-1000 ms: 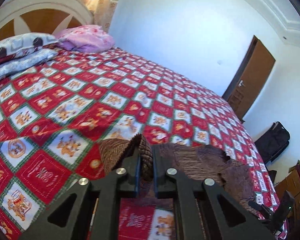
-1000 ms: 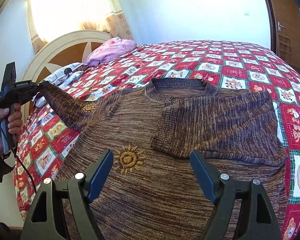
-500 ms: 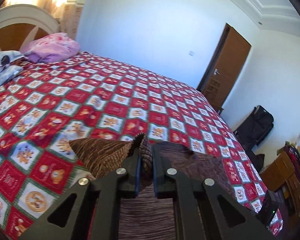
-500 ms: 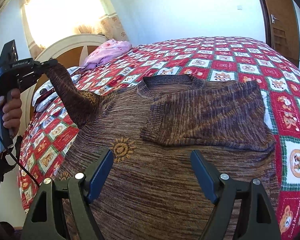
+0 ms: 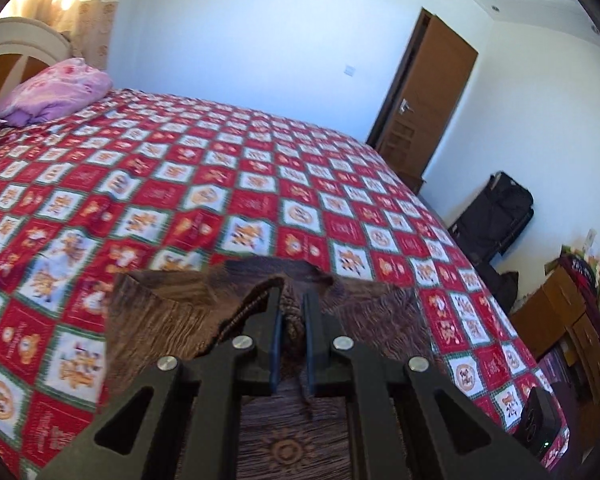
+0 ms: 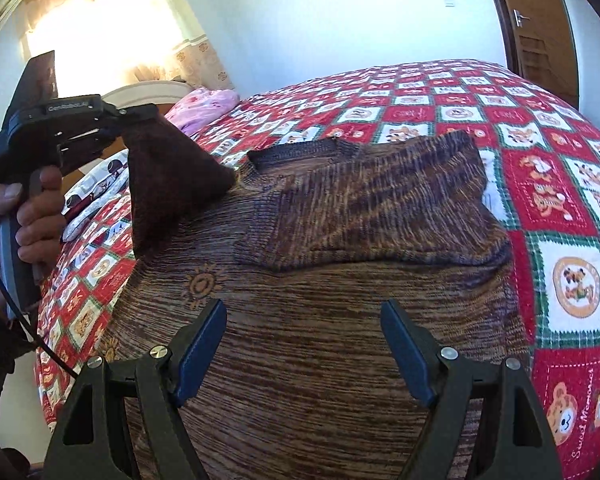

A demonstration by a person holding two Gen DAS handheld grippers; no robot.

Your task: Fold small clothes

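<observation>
A small brown knitted sweater with orange sun motifs lies on the bed; it also shows in the left wrist view. Its right sleeve is folded across the chest. My left gripper is shut on the cuff of the left sleeve and holds it raised above the sweater's left shoulder; it also shows in the right wrist view. My right gripper is open and empty, just above the sweater's lower body.
The bed has a red, white and green patchwork cover. Pillows and a headboard stand at its head. A wooden door, a black suitcase and a wooden cabinet are beyond the bed's right side.
My left gripper has carried the sleeve cuff up and inward toward the sweater's chest, swinging to face the door. My right gripper has stayed open over the lower body.
</observation>
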